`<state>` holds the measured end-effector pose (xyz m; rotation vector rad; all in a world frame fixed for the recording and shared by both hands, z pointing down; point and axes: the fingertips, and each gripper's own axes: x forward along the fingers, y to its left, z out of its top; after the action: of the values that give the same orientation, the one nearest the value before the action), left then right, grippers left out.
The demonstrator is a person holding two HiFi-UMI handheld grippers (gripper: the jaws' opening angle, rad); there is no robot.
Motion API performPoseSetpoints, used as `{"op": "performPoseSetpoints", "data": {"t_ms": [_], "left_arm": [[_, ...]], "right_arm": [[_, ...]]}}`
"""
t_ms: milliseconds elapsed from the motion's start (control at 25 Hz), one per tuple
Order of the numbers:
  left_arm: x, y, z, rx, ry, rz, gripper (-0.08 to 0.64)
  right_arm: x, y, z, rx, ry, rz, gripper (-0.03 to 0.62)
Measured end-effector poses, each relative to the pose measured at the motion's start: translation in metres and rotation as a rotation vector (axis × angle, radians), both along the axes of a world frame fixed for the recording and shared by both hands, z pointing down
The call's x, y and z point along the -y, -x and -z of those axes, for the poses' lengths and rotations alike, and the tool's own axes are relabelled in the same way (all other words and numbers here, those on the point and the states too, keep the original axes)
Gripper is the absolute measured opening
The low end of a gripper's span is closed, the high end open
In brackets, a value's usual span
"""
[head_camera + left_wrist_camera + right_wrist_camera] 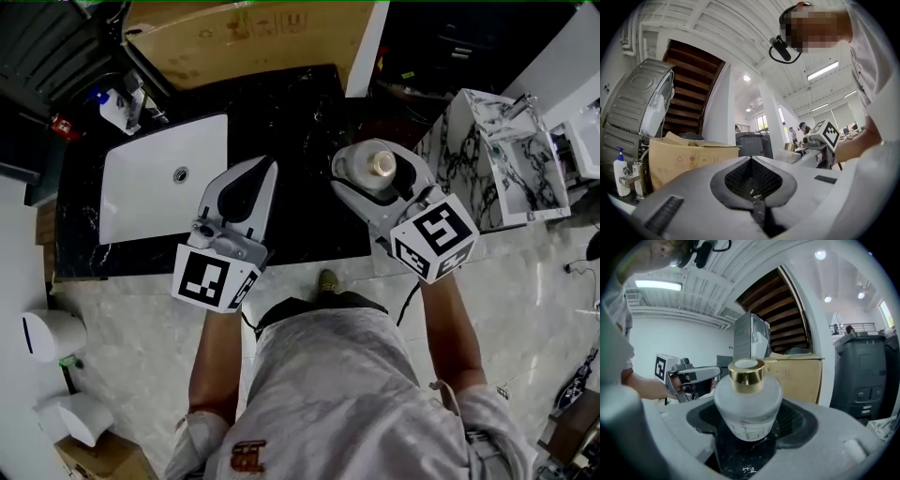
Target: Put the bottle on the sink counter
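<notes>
A frosted white bottle (380, 166) (747, 399) with a gold cap stands upright between the jaws of my right gripper (373, 155) (752, 417). The jaws are wide apart and shut on its round body. Black marble shows just under the bottle, at the right end of the black sink counter (300, 131); I cannot tell whether its base touches. My left gripper (261, 173) (752, 165) hovers over the counter's middle, shut with nothing in it, to the right of the white sink basin (141, 187).
A soap dispenser (117, 108) (619, 171) stands at the counter's back left by the tap. A cardboard box (244, 37) (689, 159) sits behind the counter. A white marble-patterned basin unit (497, 159) stands on the floor to the right.
</notes>
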<state>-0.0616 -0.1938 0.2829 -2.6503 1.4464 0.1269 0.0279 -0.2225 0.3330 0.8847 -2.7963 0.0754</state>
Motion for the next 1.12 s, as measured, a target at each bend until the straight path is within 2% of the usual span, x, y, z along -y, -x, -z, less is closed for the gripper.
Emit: {"op": "performPoseSetpoints", "data": {"t_ms": [280,1120], "left_arm": [[0.029,-0.006,-0.015,0.009,0.024,0.008,0.000],[0.053,-0.001,-0.052,0.011,0.092,-0.067,0.000]], "right_arm": [[0.029,0.004,-0.028,-0.062,0.041,0.033,0.330],[0.072,0.020,-0.137,-0.291,0.198,-0.014,0.330]]}}
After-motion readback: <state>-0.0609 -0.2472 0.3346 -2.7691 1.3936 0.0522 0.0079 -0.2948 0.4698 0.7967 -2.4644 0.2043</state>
